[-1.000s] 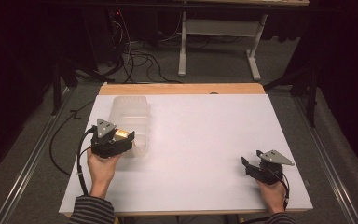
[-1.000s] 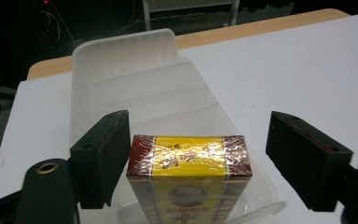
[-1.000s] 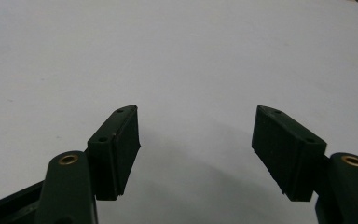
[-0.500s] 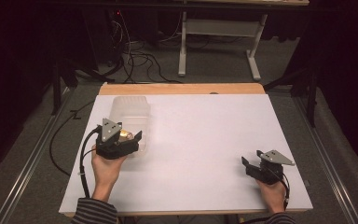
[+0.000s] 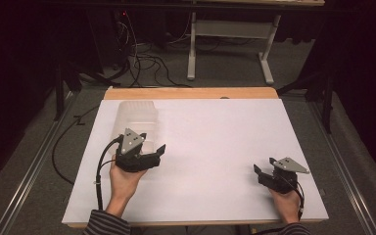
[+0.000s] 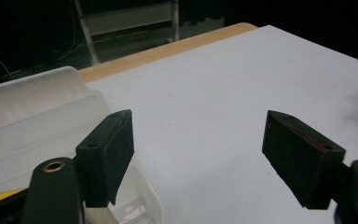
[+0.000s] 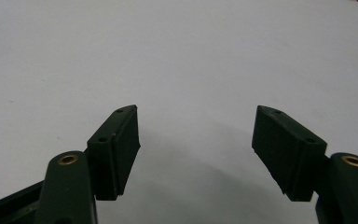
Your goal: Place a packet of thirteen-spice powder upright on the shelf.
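At the left of the high view, one translucent plastic container (image 5: 136,120) lies on the white table top (image 5: 215,142), in its far left part, with its near end reaching the left gripper. In the left gripper view the same container (image 6: 32,116) sits at the left, behind and under the left jaw, and something red and yellow shows at the bottom left corner, too little of it to name.

The left hand (image 5: 123,180) comes in from the bottom edge with a striped sleeve (image 5: 106,225) at the wrist, the forearm angled slightly rightward. It holds the left gripper (image 5: 149,155) low over the table, jaws pointing to the right and a little away from the person. Its jaws stand wide apart with nothing between them, only bare white surface in the gap. A black cable (image 5: 100,169) loops from it toward the table's near edge.

The middle of the table is plain white, with a wooden strip (image 5: 191,93) along the far edge.

At the right, the right hand (image 5: 286,200) rests near the near right corner, holding the right gripper (image 5: 260,174), which points left. Its jaws are also spread, empty, over bare table.

Counted: one container, two grippers, two hands.
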